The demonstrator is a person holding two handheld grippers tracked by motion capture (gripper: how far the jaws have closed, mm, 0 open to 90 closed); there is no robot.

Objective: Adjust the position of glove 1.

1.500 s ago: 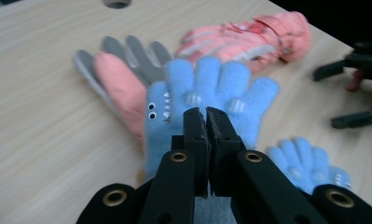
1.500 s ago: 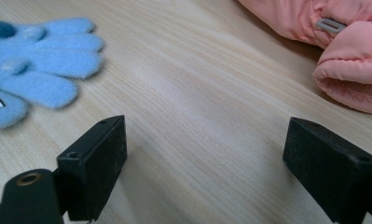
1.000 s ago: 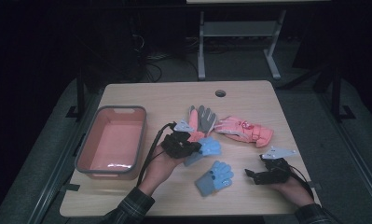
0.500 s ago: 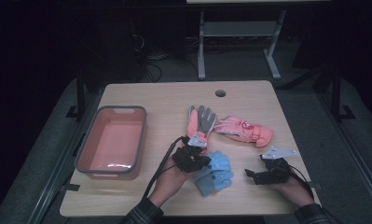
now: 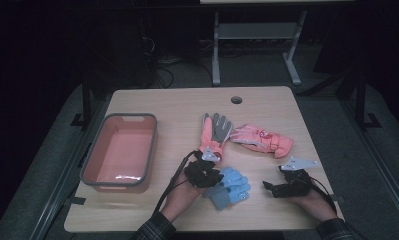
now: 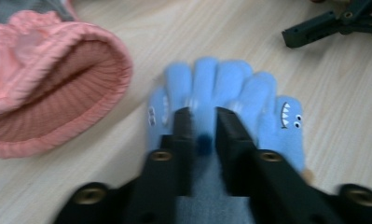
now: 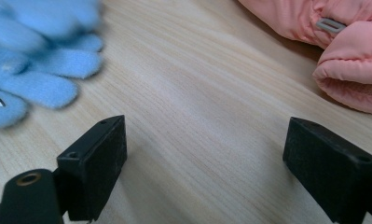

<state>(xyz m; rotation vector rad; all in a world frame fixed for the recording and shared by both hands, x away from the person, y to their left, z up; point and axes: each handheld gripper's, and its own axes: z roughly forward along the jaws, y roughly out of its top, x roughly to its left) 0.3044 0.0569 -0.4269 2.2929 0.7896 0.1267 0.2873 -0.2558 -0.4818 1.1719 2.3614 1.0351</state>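
Change: the left tongs [image 5: 207, 176] carried a blue glove from beside the grey-and-pink glove [image 5: 213, 134] down onto the other blue glove near the table's front edge, so the blue gloves [image 5: 229, 185] now lie stacked as a pair.
Meaning: by my reading the pairing step is about finished and this hand is letting go; the pair is not yet in any bin.
Bin: the pink bin [image 5: 93, 161], well to the left of the left tongs, holds nothing.
Left tongs: jaws narrow and just been opening, with blue glove [image 6: 225, 93] fabric between them.
Right tongs: the right tongs [image 5: 279, 187] rest on the table [image 5: 152, 210], jaws wide, holding nothing.
Beyond the tongs: pink mitten [image 5: 261, 140], apart from the blue pair.
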